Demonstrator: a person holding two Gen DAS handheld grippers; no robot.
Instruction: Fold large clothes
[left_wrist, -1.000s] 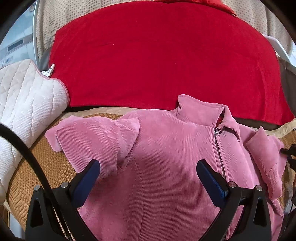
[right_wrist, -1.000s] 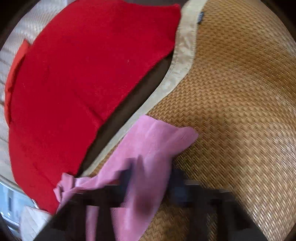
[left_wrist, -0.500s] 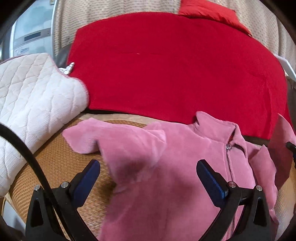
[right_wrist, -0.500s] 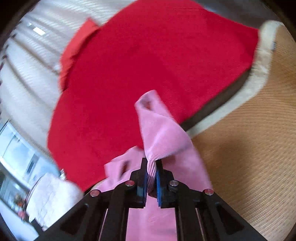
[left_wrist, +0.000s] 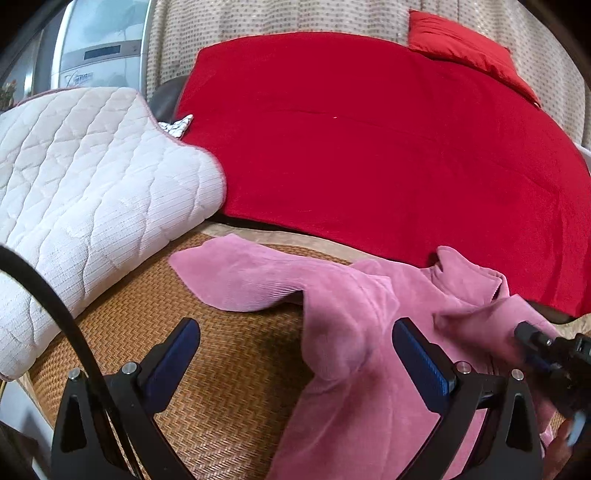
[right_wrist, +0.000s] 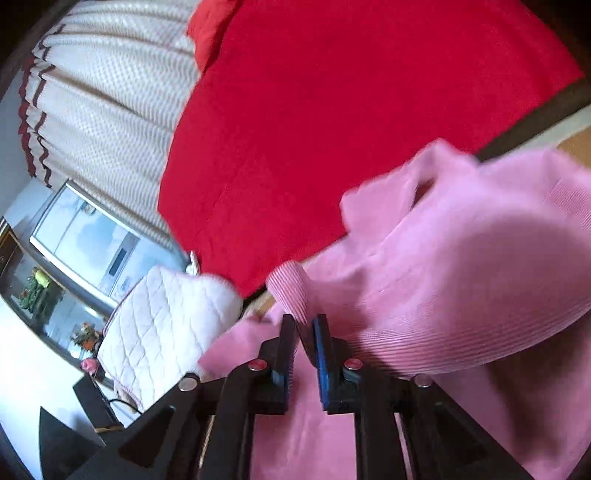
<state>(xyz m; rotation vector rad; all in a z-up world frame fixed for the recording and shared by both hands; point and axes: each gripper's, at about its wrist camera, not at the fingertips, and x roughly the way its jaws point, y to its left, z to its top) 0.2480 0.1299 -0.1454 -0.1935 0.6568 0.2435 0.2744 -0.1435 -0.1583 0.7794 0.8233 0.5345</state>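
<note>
A pink corduroy jacket (left_wrist: 369, 406) lies front up on a woven mat (left_wrist: 221, 369), collar (left_wrist: 465, 273) toward the red blanket. Its one sleeve (left_wrist: 240, 280) stretches out flat to the left. My left gripper (left_wrist: 295, 332) hovers open and wide over the jacket's shoulder, nothing between its fingers. My right gripper (right_wrist: 303, 328) has the other sleeve's ribbed cuff (right_wrist: 291, 291) between its fingertips. Its jaws are opening, with a gap showing beside the cloth. That sleeve (right_wrist: 480, 277) bulges folded over the jacket body. The right gripper (left_wrist: 535, 347) also shows, blurred, at the left wrist view's right edge.
A red blanket (left_wrist: 369, 147) covers the surface beyond the mat, with a red pillow (left_wrist: 461, 44) at its far end. A white quilted cushion (left_wrist: 85, 184) lies at the mat's left edge. Behind are a dotted curtain (left_wrist: 258, 18) and a silver appliance (left_wrist: 99, 55).
My right gripper lifted the sleeve off the mat and carried it across over the jacket, and its jaws have parted. My left gripper drifted sideways, so the jacket now sits lower right in its view.
</note>
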